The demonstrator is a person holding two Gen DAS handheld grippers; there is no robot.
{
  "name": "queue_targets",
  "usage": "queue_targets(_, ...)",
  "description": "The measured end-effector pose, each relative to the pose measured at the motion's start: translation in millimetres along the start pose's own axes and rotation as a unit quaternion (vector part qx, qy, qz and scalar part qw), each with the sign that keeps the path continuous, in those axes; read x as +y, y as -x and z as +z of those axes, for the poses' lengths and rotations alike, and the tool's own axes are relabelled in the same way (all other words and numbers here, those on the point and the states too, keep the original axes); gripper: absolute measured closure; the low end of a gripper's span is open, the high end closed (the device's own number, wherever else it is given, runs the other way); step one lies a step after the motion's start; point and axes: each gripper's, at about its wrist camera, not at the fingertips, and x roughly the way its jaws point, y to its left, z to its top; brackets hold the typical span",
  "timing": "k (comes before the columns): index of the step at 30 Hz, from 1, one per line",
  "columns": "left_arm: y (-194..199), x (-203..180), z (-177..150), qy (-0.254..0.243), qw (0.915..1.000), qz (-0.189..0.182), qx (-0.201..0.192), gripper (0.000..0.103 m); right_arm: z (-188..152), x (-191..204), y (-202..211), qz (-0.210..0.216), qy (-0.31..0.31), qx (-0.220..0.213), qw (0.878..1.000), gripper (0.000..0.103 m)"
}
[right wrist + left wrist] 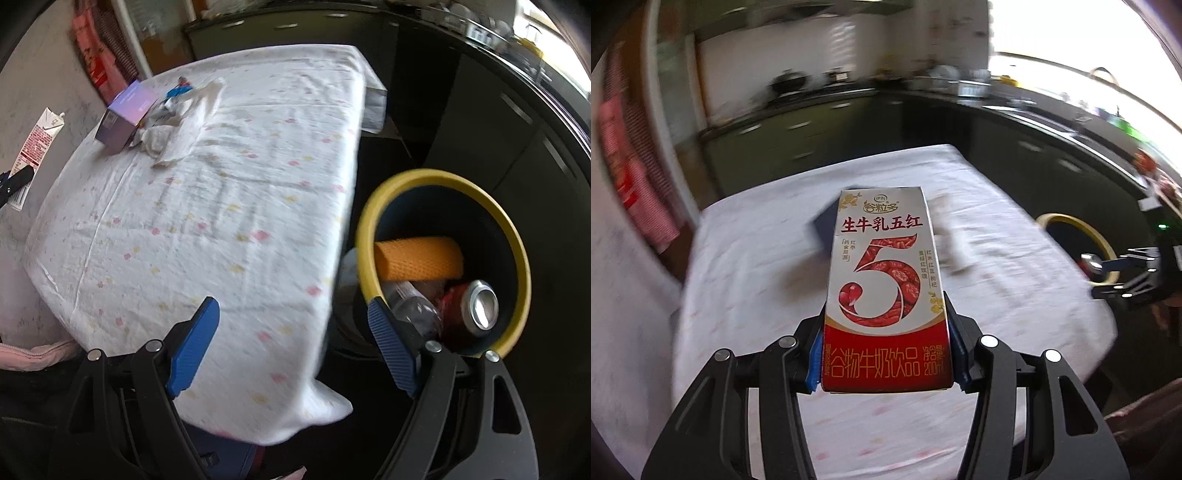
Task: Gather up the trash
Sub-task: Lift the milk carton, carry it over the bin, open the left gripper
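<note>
1. Left wrist view: the left gripper is clamped on a milk carton, its blue pads pressing only the bottom end, so most of the carton sticks out ahead, in the air above the table.
2. Risk one: with that low grip, a quick swing could lever the carton loose and drop it back on the cloth or onto the floor.
3. Right wrist view: the right gripper stands wide apart and empty, straddling the table edge and the rim of the yellow-rimmed bin.
4. Risk two, and it looks real: the open gripper hangs near the bin mouth, so the two tools could clash on the carton's way over.
5. Inside the bin already lie a can, a clear bottle and an orange roll.
6. Farther out, a purple box and crumpled tissues wait at the table's far corner; a careless sweep could knock them off.
</note>
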Motion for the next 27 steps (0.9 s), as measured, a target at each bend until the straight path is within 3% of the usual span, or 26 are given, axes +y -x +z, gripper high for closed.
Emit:
queue_targets(7, -32, -95, 41, -0.089, 0.9910, -0.099, -0.005, 0.051, -34, -46, 22, -0.020, -0.065, -0.020, 0.998, 0.025)
queue_targets(15, -92, -227, 85, -0.176, 0.9619, -0.207, 0.028, 0.051, -70, -93, 39, -0.041, -0.127, -0.033, 0.991, 0.025)
queue_targets(21, -139, -304, 102, -0.214, 0.9479, -0.229, 0.059, 0.051, -93, -122, 46, -0.043, -0.164, -0.036, 0.985, 0.025)
queue_targets(27, -184, -349, 110, -0.231, 0.9433, -0.223, 0.083, 0.051, -104, -140, 42, -0.040, -0.188, -0.031, 0.981, 0.024)
